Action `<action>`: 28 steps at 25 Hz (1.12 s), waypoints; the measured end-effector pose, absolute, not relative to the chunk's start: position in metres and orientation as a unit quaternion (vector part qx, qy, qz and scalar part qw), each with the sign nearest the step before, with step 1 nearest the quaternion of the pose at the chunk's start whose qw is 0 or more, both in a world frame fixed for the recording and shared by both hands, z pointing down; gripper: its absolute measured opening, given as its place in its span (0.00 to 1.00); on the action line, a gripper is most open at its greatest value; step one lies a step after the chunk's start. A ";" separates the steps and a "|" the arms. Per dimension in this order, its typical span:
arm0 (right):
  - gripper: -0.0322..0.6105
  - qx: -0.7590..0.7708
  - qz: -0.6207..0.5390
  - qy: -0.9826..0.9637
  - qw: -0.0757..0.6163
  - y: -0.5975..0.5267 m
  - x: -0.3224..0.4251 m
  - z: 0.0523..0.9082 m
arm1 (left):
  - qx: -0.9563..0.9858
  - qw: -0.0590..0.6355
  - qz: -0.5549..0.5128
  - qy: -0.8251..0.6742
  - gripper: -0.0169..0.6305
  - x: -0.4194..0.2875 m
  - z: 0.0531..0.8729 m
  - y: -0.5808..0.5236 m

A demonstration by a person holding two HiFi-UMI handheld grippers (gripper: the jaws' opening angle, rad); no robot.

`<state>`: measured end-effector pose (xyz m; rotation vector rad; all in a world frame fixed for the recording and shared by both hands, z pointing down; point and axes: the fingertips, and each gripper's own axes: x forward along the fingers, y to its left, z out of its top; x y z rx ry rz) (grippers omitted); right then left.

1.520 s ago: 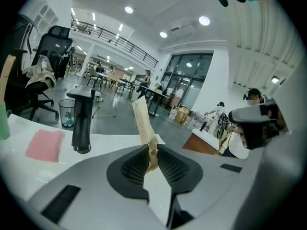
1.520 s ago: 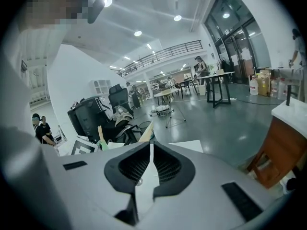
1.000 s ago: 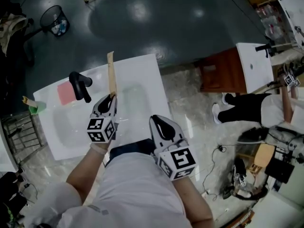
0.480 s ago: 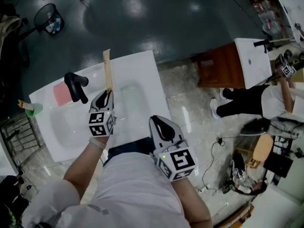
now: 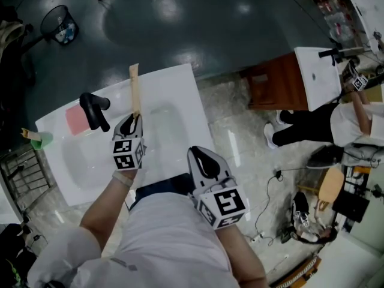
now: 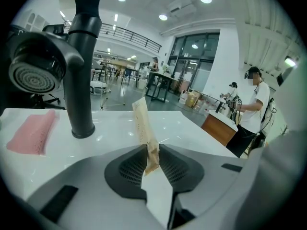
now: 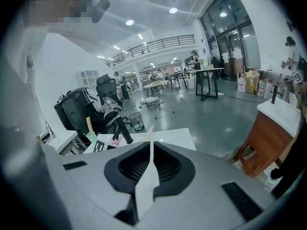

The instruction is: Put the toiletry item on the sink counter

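The toiletry item (image 5: 134, 89) is a long, thin tan sachet. It reaches out over the white sink counter (image 5: 177, 95), to the right of the black faucet (image 5: 93, 108). My left gripper (image 5: 137, 117) holds its near end. In the left gripper view the sachet (image 6: 142, 123) stands pinched between the tips of the left gripper (image 6: 152, 150), whose jaws have just been opening a little. My right gripper (image 5: 195, 151) hovers at the counter's near edge, apart from the item. In its own view the right gripper (image 7: 150, 143) is shut with nothing between its jaws.
A pink cloth (image 5: 76, 119) lies left of the faucet, and a small green item (image 5: 39, 138) sits at the counter's left corner. The basin (image 5: 90, 155) lies below the faucet. A second sink cabinet (image 5: 300, 83) and a person (image 5: 318, 128) are at the right.
My left gripper has sunk a little toward the counter with the sachet in it. The right gripper has kept still.
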<state>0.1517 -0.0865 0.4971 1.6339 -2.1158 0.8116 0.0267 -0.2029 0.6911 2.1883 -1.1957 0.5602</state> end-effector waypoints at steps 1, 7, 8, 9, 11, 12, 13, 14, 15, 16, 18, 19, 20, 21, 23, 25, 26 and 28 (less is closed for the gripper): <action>0.10 0.576 0.286 -0.746 0.173 -0.087 0.151 0.497 | 0.819 0.289 0.212 -0.448 0.15 0.026 0.692 -0.203; 0.10 0.577 0.284 -0.746 0.173 -0.086 0.149 0.500 | 0.818 0.290 0.217 -0.447 0.21 0.023 0.700 -0.204; 0.10 0.577 0.284 -0.746 0.172 -0.085 0.149 0.500 | 0.818 0.290 0.217 -0.447 0.23 0.023 0.700 -0.204; 0.10 0.577 0.284 -0.746 0.172 -0.084 0.149 0.500 | 0.817 0.291 0.218 -0.448 0.25 0.023 0.700 -0.204; 0.10 0.577 0.284 -0.746 0.171 -0.083 0.150 0.500 | 0.815 0.292 0.219 -0.450 0.28 0.023 0.701 -0.204; 0.10 0.578 0.284 -0.746 0.171 -0.082 0.151 0.500 | 0.815 0.293 0.220 -0.450 0.29 0.023 0.701 -0.204; 0.10 0.578 0.284 -0.746 0.171 -0.082 0.151 0.500 | 0.814 0.294 0.220 -0.450 0.30 0.023 0.702 -0.204; 0.10 0.578 0.284 -0.746 0.170 -0.081 0.152 0.499 | 0.813 0.296 0.219 -0.451 0.32 0.023 0.701 -0.203; 0.10 0.578 0.283 -0.747 0.169 -0.081 0.152 0.498 | 0.813 0.297 0.219 -0.451 0.33 0.024 0.700 -0.203; 0.10 0.578 0.283 -0.747 0.168 -0.080 0.153 0.497 | 0.812 0.298 0.218 -0.452 0.34 0.024 0.699 -0.202; 0.10 0.578 0.282 -0.748 0.167 -0.078 0.154 0.495 | 0.813 0.298 0.216 -0.451 0.36 0.026 0.697 -0.200; 0.10 0.578 0.281 -0.748 0.167 -0.077 0.155 0.495 | 0.813 0.299 0.215 -0.451 0.37 0.027 0.696 -0.199; 0.10 0.578 0.281 -0.748 0.166 -0.076 0.155 0.496 | 0.814 0.299 0.215 -0.450 0.38 0.027 0.696 -0.198; 0.10 0.578 0.280 -0.748 0.165 -0.075 0.156 0.496 | 0.814 0.298 0.214 -0.450 0.39 0.027 0.695 -0.197; 0.10 0.578 0.278 -0.749 0.162 -0.074 0.156 0.495 | 0.814 0.298 0.211 -0.452 0.39 0.027 0.692 -0.196; 0.10 0.578 0.277 -0.751 0.160 -0.073 0.157 0.494 | 0.813 0.302 0.207 -0.452 0.39 0.027 0.688 -0.194; 0.10 0.577 0.276 -0.752 0.158 -0.072 0.157 0.493 | 0.813 0.305 0.204 -0.452 0.39 0.026 0.686 -0.193; 0.10 0.575 0.274 -0.755 0.154 -0.071 0.157 0.492 | 0.814 0.308 0.201 -0.451 0.39 0.026 0.681 -0.191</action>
